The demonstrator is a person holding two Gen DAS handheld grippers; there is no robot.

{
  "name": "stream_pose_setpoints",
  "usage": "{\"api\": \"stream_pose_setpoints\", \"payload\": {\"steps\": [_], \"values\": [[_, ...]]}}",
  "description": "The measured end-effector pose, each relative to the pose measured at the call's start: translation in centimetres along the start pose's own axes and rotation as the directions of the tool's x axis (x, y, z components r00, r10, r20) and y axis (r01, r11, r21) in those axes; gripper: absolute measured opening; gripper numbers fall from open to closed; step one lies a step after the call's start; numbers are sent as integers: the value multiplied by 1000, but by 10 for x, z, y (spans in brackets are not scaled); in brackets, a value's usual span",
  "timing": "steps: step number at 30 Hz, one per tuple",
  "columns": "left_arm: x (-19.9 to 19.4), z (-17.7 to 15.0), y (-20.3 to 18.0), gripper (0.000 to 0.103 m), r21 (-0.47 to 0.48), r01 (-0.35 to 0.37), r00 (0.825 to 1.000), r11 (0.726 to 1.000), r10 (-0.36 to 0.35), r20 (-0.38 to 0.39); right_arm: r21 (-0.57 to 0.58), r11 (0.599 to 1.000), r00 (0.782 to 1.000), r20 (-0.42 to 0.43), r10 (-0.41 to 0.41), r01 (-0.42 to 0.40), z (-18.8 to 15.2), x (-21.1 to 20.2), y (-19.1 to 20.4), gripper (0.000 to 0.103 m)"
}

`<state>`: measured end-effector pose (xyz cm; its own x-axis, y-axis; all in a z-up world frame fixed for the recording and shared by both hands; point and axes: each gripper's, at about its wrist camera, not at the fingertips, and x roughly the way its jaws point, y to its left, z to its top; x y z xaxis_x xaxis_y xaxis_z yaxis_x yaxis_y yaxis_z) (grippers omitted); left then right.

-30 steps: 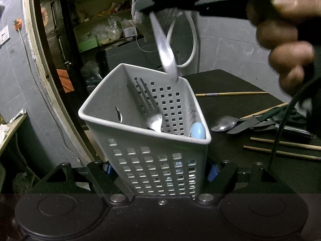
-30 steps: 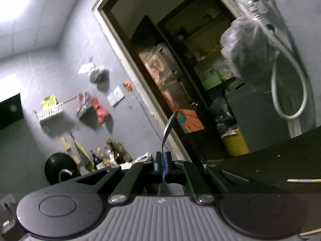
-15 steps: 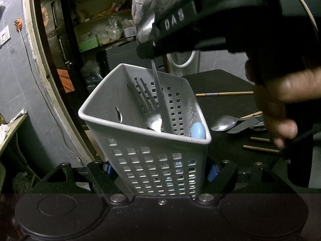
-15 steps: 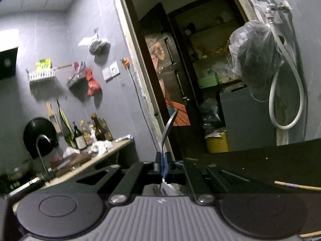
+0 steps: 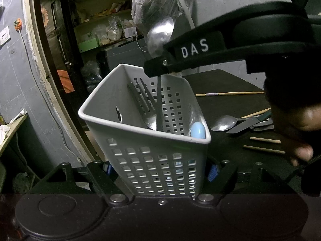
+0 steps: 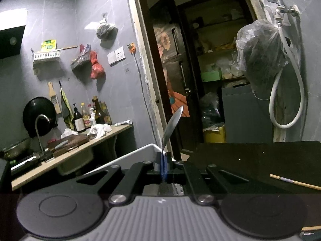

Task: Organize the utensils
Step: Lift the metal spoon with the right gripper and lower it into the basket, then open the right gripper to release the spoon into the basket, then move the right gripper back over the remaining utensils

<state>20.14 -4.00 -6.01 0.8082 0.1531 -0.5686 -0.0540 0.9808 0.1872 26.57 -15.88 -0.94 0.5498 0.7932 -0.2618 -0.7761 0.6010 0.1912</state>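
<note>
While the left tool point(image 5: 160, 167) clamps the caddy point(image 5: 148, 138), the right tool point(image 6: 163, 160) pinches a spoon point(image 6: 170, 126) upright.

White caddy point(image 5: 152, 160), walls pierced with a grid of square holes. Pale blue rounded handle end point(image 5: 197, 131) inside it. Shiny silver spoon point(image 5: 160, 33), silver fork point(image 5: 144, 100). Black table point(image 5: 230, 104). Black right tongs point(image 5: 158, 68), white letters "DAS", blue pads point(image 6: 163, 163). Tan chopsticks point(image 5: 228, 94).
</note>
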Motion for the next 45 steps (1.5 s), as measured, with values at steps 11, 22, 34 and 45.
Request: {"api": "stream_pose_setpoints", "payload": {"steps": [11, 22, 34, 45], "values": [[0, 0, -2, 81, -1, 0, 1000, 1000, 0, 0, -27, 1000, 998, -60, -14, 12, -3, -7, 4, 27], [-1, 1, -3, 81, 5, 1, 1000, 1000, -1, 2, -35, 996, 997, 4, -80, 80, 4, -42, 7, 87], [0, 0, -2, 82, 14, 5, 1000, 1000, -5, 1, -14, 946, 946, -23, -324, 324, -18, -104, -17, 103], [0, -1, -1, 82, 16, 7, 1000, 1000, -7, 0, 52, 878, 870, -173, -461, 476, -59, -135, -37, 103]]}}
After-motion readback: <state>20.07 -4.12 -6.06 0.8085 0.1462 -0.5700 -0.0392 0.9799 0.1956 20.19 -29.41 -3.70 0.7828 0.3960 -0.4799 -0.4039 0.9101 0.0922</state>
